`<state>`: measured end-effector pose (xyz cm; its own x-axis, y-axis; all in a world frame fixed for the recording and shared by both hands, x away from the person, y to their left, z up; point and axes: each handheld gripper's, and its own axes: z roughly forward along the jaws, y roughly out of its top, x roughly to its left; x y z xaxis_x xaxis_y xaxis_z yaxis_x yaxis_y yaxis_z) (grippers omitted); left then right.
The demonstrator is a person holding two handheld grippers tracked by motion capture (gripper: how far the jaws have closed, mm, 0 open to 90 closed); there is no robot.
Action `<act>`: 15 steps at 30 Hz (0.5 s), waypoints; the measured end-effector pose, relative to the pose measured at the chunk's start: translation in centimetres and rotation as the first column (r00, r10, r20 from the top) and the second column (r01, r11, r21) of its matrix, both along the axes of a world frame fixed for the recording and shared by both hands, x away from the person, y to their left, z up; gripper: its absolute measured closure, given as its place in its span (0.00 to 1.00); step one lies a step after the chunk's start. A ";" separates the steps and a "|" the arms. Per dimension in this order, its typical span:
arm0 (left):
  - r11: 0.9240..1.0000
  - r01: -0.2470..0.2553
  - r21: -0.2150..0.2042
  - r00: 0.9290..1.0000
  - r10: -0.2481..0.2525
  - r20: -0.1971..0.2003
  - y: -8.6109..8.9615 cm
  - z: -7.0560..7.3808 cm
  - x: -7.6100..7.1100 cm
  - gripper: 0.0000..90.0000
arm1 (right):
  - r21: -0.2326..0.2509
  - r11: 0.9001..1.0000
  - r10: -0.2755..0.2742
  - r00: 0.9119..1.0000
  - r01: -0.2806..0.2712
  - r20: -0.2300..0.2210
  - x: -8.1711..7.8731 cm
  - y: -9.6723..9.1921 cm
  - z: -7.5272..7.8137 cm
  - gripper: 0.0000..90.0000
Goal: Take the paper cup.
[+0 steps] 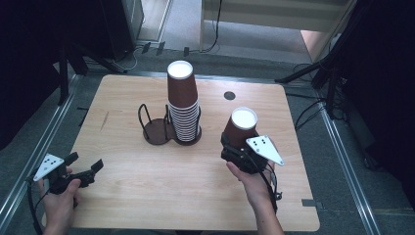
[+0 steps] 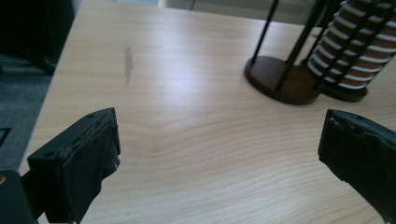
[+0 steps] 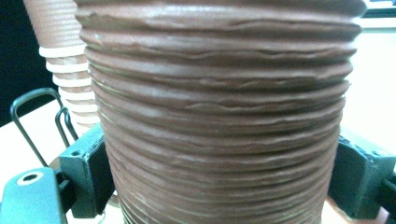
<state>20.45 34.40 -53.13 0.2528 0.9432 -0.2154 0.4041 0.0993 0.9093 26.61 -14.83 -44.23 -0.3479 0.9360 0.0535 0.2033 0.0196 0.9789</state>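
A brown ribbed paper cup [image 1: 241, 126] is held upside down, white base up, above the right middle of the wooden table [image 1: 147, 196]. My right gripper [image 1: 234, 147] is shut on it, and its jaws press both sides of the cup [image 3: 219, 116] in the right gripper view. A tall stack of the same cups [image 1: 183, 103] stands upside down in the right ring of a dark wire cup holder [image 1: 157, 130]. The holder's left ring is empty. My left gripper [image 1: 87, 166] hangs open at the table's left front edge, nothing between its fingers [image 2: 79, 158].
A small dark round hole [image 1: 229, 95] sits in the table's far right. Metal rails [image 1: 342, 161] run along both sides of the table. Black stands and cables [image 1: 313, 73] lie on the grey floor behind.
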 end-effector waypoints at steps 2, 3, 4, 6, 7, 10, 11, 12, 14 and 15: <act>1.000 0.025 -0.010 1.000 -0.025 0.015 -0.6 0.6 0.0 0.00 | -0.001 1.000 0.004 1.000 -0.004 -0.003 -0.1 0.0 -0.2 0.12; 0.999 0.038 -0.008 0.999 -0.038 0.020 -1.0 1.0 0.0 0.00 | -0.005 1.000 0.005 1.000 -0.005 -0.001 -0.2 0.0 -0.3 0.12; 0.999 0.048 -0.005 0.999 -0.048 0.025 -1.3 1.2 0.1 0.00 | -0.008 1.000 0.003 1.000 -0.003 0.000 -0.2 0.0 -0.5 0.12; 0.998 0.061 0.007 0.998 -0.061 0.032 -1.9 1.7 0.3 0.00 | -0.019 1.000 0.002 1.000 -0.002 -0.002 -0.1 -0.1 -0.9 0.12; 0.997 0.070 0.018 0.997 -0.070 0.031 -2.1 1.9 0.4 0.00 | -0.024 1.000 -0.001 1.000 0.001 -0.003 0.0 -0.1 -1.1 0.12; 0.996 0.089 0.026 0.995 -0.090 0.036 -2.9 2.3 0.7 0.00 | -0.027 1.000 -0.004 1.000 0.004 -0.011 0.2 -0.2 -1.7 0.12; 0.995 0.098 0.025 0.994 -0.099 0.036 -3.0 2.4 0.9 0.00 | -0.032 0.999 -0.005 1.000 0.005 -0.011 0.3 -0.3 -1.9 0.12; 0.994 0.103 0.027 0.994 -0.104 0.033 -3.1 2.6 1.0 0.00 | -0.033 0.999 -0.006 1.000 0.006 -0.014 0.4 -0.2 -2.0 0.12; 0.994 0.110 0.020 0.993 -0.111 0.033 -3.2 2.8 1.3 0.00 | -0.039 0.999 -0.010 1.000 0.009 -0.011 0.4 -0.3 -2.2 0.12; 0.994 0.111 0.016 0.993 -0.111 0.035 -3.3 2.9 1.4 0.00 | -0.042 0.999 -0.012 1.000 0.011 -0.012 0.5 -0.3 -2.3 0.12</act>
<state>21.85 31.14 -50.20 0.3633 0.9118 -0.1915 0.3789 0.0431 0.9244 27.08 -15.14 -46.58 -0.3366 0.9415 0.0184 0.2160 0.0582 0.9746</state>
